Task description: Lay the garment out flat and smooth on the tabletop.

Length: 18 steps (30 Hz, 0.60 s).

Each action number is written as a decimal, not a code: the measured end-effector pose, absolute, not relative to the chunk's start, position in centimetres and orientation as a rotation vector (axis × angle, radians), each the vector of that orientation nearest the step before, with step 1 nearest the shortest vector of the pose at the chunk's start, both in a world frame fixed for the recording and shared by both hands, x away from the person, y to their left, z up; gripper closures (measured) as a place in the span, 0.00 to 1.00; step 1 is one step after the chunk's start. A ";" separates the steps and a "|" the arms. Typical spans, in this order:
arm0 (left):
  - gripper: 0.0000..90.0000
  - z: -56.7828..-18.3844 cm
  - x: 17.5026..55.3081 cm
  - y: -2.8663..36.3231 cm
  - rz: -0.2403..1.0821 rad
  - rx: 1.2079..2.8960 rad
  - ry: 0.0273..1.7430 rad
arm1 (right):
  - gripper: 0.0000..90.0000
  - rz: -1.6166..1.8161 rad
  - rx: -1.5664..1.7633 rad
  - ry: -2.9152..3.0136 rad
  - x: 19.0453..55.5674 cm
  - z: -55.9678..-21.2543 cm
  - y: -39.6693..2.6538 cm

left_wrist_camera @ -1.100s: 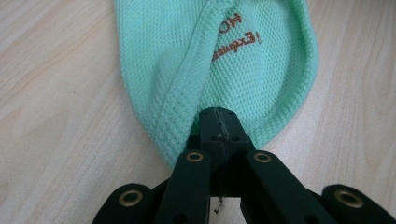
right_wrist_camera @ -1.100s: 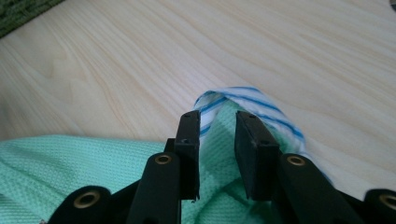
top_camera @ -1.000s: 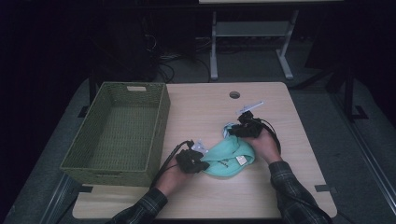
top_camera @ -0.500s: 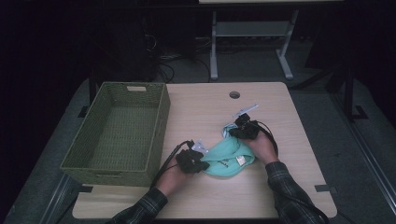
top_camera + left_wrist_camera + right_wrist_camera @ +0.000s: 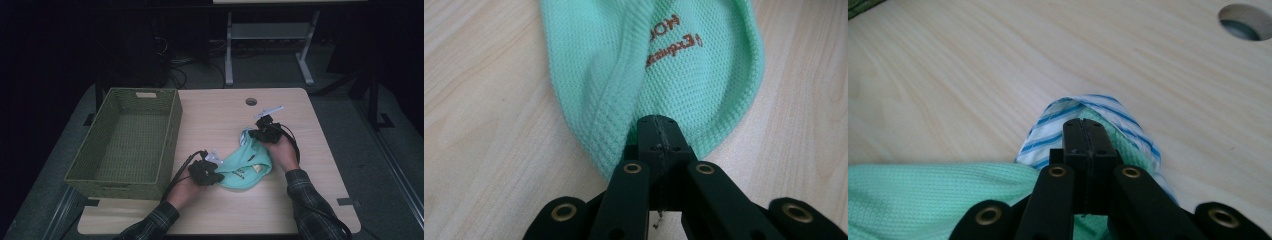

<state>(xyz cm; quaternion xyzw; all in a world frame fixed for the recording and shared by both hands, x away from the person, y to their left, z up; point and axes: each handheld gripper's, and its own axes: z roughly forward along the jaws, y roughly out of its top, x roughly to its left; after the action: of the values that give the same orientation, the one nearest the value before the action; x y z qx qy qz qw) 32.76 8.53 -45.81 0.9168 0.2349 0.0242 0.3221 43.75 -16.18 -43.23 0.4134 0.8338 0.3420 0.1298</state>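
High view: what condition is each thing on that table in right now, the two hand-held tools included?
Green garment: crumpled on the table, pinched at two ends.
Striped trim: at the garment's far end, caught by the right tool.
Left tool: shut on the green garment's near edge.
Right tool: shut on the green garment; its jaws have just been closing.
Wicker basket: upright, nothing inside.
Table: bears the basket and garment.

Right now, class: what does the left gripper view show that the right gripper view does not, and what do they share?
The left gripper view alone shows brown lettering on the mint green garment. The right gripper view alone shows a blue-and-white striped part of the garment, a round hole in the table and a corner of the green basket. Both share the mint green fabric, the pale wooden table, and black fingers shut on the cloth.
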 end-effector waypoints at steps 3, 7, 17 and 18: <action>1.00 -45.8 32.8 8.5 0.064 2.409 0.615 | 1.00 0.997 1.209 2.397 44.3 -42.9 -16.4; 1.00 -45.8 32.8 8.6 0.062 2.407 0.614 | 1.00 1.016 1.228 2.371 45.3 -42.6 -16.6; 1.00 -45.8 32.7 8.6 0.061 2.408 0.609 | 1.00 1.063 1.256 2.337 47.5 -43.2 -15.7; 1.00 -45.8 32.8 8.6 0.061 2.413 0.604 | 0.99 1.068 1.255 2.341 47.7 -43.4 -15.6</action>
<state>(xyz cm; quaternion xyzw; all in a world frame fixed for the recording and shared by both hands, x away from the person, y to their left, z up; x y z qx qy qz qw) 32.75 8.59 -45.78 0.9185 0.2297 0.0232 0.3210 47.66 -15.63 -43.43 0.4340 0.8098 0.3694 0.1390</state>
